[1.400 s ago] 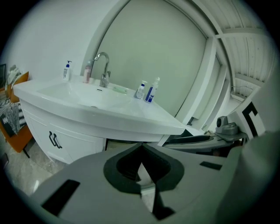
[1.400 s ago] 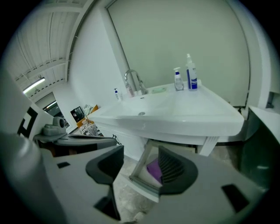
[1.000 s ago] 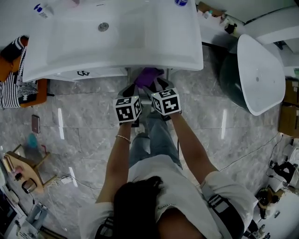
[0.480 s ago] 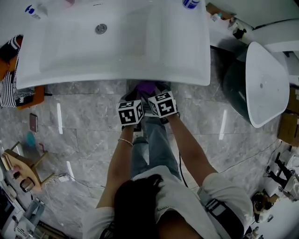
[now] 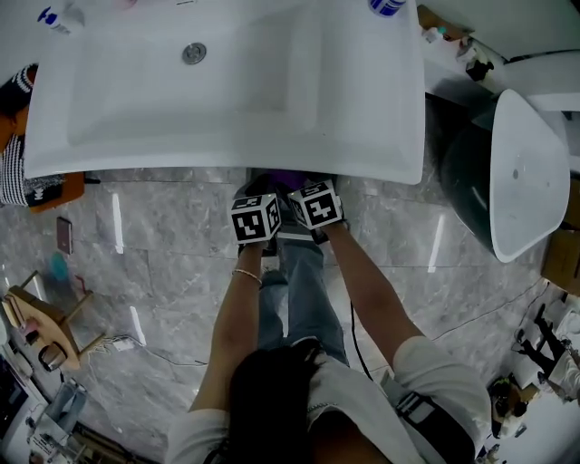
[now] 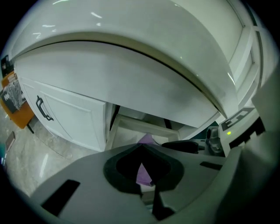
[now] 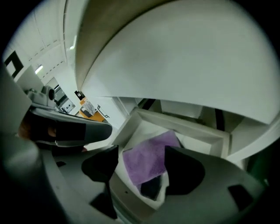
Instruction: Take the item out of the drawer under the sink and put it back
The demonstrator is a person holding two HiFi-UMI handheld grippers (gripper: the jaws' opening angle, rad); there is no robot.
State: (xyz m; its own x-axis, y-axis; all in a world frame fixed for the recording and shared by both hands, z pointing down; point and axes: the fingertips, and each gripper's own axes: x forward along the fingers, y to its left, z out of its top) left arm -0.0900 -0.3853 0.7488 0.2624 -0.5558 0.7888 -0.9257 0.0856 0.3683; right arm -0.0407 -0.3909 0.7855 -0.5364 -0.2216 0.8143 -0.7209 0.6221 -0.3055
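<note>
Peeking under the sink, purple cloth lies below empty, just-widened right tongs; left tongs closed.

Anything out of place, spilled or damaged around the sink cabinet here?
Nothing stands out. The drawer under the sink stands open, as the task needs, with a purple cloth lying loosely inside; no spill or damage shows.

Seen from above, the sink covers nearly the whole drawer; only a purple sliver of cloth peeks past its rim. A bottle is cut off by the top edge. A dark thing lies under the cloth, too dim to tell what.
</note>
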